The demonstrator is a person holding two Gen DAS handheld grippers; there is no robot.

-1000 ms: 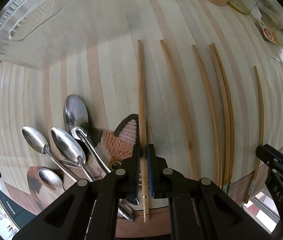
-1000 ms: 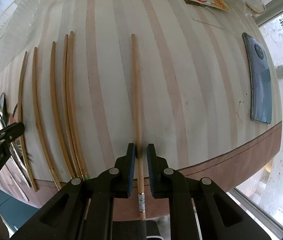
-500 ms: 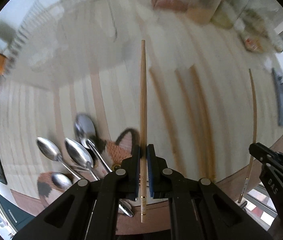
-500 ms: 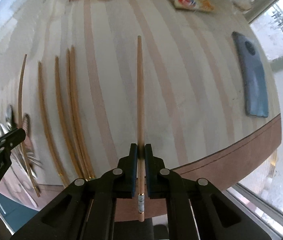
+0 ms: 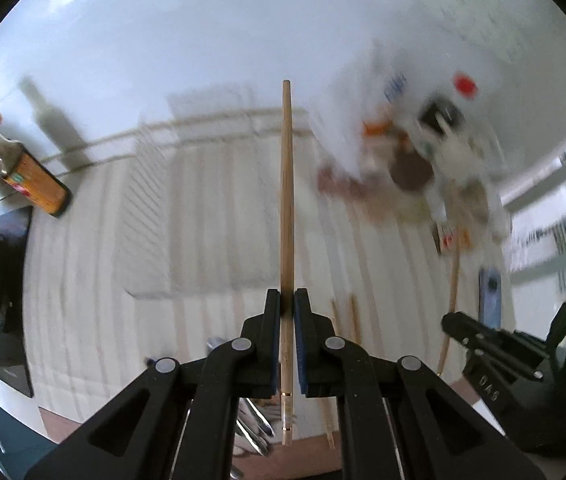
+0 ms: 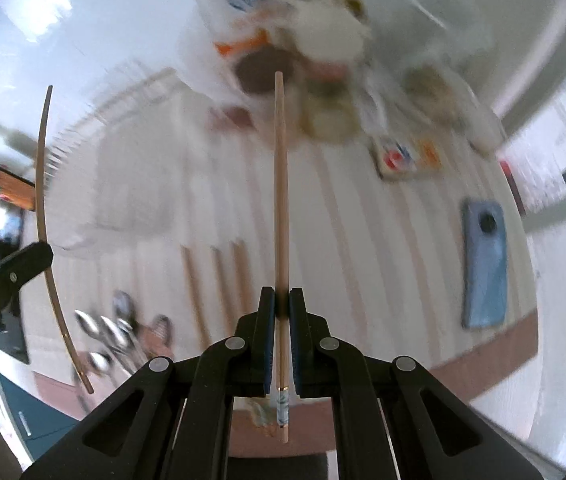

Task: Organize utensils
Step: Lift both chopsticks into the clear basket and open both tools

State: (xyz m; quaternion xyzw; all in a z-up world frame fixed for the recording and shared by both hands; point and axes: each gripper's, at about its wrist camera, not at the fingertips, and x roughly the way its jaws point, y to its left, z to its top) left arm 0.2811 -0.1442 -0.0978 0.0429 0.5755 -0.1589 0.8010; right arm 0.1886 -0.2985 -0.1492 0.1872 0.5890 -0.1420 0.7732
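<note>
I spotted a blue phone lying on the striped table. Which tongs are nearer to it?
Right. The right tongs, clamped on a wooden chopstick, hang over the table just left of the blue phone. The left tongs hold another chopstick farther left, beyond them.

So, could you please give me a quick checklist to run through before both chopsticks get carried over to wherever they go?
1. Left gripper shut on left chopstick: ok.
2. Right gripper shut on right chopstick: ok.
3. Both sticks lifted off the striped table: ok.
4. Sticks straight between the jaws: ok.
5. Drop-off spot identified: cannot tell, background blurred.
6. Phone away from both sticks: ok.
</note>
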